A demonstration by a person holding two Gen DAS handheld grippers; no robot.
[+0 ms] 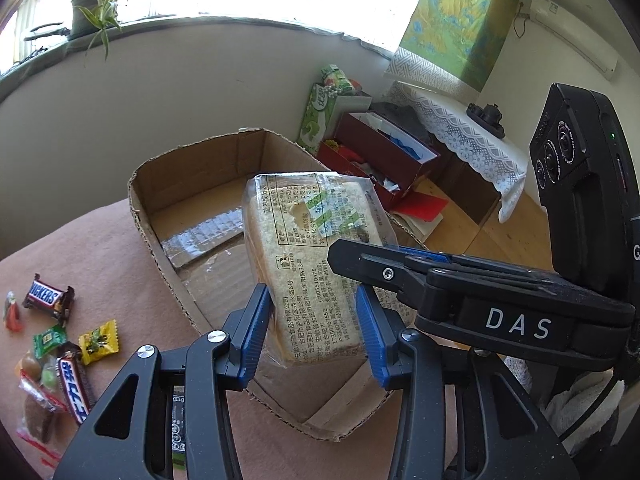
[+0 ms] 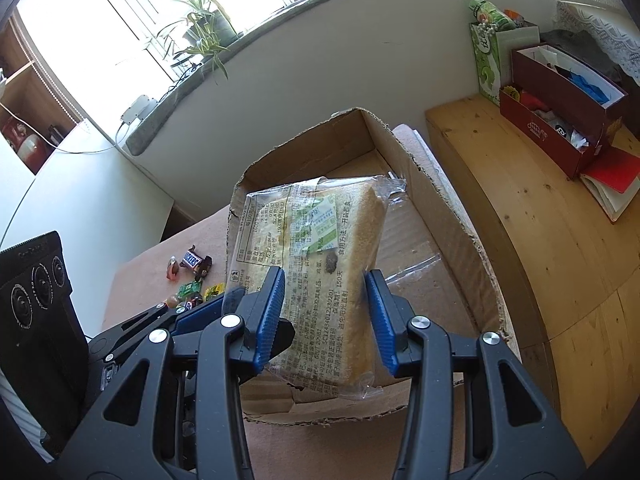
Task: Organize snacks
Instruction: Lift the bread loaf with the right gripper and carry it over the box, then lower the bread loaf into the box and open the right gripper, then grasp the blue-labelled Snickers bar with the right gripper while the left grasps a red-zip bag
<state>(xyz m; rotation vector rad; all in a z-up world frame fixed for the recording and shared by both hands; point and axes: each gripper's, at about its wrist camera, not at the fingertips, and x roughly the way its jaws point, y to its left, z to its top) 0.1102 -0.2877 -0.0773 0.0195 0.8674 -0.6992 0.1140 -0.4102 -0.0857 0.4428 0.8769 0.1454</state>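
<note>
A clear-wrapped bread loaf [image 1: 316,240] printed with black text hangs over an open cardboard box [image 1: 180,156]. Both grippers hold the same pack. In the left wrist view my left gripper [image 1: 311,300] is shut on its lower part, blue pads pressing both sides, and my right gripper [image 1: 360,256] reaches in from the right to its edge. In the right wrist view my right gripper [image 2: 324,280] clamps the bread loaf [image 2: 320,240] over the box [image 2: 304,136], which has nothing in it, while my left gripper [image 2: 224,304] comes in low from the left.
Loose candies and Snickers bars [image 1: 60,340] lie on the pinkish cloth left of the box, the candies [image 2: 192,276] small in the right wrist view. A wooden bench [image 2: 540,220] with red boxes [image 2: 560,120] stands to the right. A potted plant [image 1: 92,8] sits on the windowsill.
</note>
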